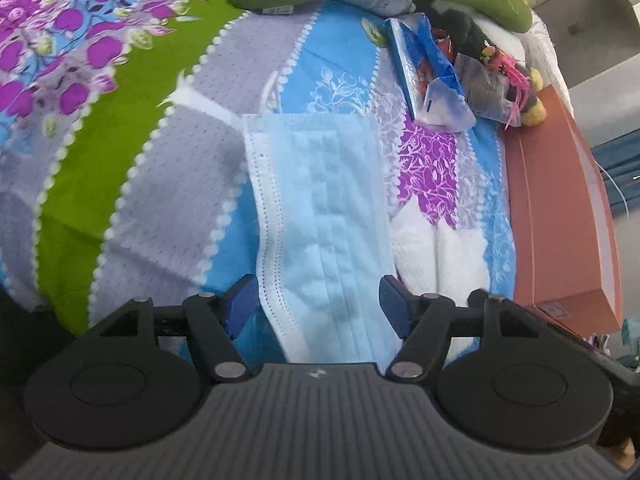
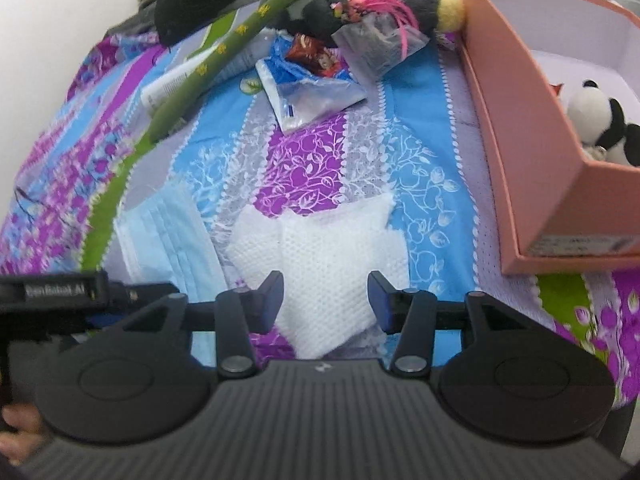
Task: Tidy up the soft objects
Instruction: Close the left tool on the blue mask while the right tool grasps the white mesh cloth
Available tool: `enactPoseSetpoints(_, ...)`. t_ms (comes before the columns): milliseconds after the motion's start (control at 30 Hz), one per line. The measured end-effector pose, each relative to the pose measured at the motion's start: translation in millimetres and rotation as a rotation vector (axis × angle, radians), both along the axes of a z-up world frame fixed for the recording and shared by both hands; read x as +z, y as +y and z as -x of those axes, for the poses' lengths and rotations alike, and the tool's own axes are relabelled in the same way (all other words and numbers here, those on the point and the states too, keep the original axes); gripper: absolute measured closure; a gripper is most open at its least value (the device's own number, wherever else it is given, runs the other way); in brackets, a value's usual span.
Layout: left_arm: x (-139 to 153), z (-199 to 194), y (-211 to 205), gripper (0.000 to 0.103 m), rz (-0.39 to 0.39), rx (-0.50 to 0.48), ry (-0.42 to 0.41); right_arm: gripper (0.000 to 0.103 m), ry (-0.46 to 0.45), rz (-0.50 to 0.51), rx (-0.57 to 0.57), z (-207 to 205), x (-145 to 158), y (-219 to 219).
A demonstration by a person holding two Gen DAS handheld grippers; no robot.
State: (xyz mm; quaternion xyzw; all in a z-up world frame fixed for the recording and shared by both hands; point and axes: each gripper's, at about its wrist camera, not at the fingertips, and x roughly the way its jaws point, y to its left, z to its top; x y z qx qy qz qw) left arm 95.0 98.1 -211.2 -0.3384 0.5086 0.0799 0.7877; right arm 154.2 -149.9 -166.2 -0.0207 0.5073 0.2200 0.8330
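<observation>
Left gripper (image 1: pixel 318 304) open astride the blue face mask (image 1: pixel 320 208), right gripper (image 2: pixel 325 300) open astride the white tissue (image 2: pixel 320 256), both gripping nothing, poised to pinch for tidying into the far-right pink box (image 2: pixel 520 152).

Face mask and white cloth on the bed

A pale blue pleated face mask (image 1: pixel 320 216) is laid flat on the patterned bedspread; a white textured cloth (image 2: pixel 320 264), folded and slightly rumpled, is laid just beside it.

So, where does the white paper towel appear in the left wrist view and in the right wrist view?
Left wrist view: the white paper towel lies right of centre, beside the blue face mask.
Right wrist view: it lies at centre, ahead of the open right gripper.
Shared landmark: the orange box, right of it in both views.
</observation>
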Motion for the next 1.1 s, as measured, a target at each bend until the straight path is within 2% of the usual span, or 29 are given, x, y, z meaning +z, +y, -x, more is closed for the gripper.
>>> enactPoseSetpoints(167, -1, -14, -5, 0.033, -0.032, -0.023, -0.017, 0.052, 0.026, 0.023, 0.046, -5, -19, 7)
enactPoseSetpoints(400, 0, -23, -9, 0.036, -0.02, -0.06, -0.048, 0.054, 0.004, 0.019, 0.072, -2, -22, 12)
enactPoseSetpoints(533, 0, -26, -17, 0.036, -0.012, -0.094, -0.06, 0.072, -0.009, 0.019, 0.102, 1, -21, 17)
enactPoseSetpoints(667, 0, -29, -26, 0.039, 0.008, -0.123, -0.071, 0.082, -0.011, 0.018, 0.114, 5, -21, 22)
enactPoseSetpoints(767, 1, -31, -31, 0.04, 0.024, -0.143, -0.084, 0.082, -0.008, 0.008, 0.118, 7, -21, 25)
enactPoseSetpoints(933, 1, -35, -34, 0.052, 0.066, -0.147, -0.095, 0.083, -0.015, 0.012, 0.134, 12, -21, 31)
enactPoseSetpoints(1100, 3, -38, -36, 0.056, 0.099, -0.165, -0.122, 0.083, -0.016, 0.015, 0.151, 13, -21, 36)
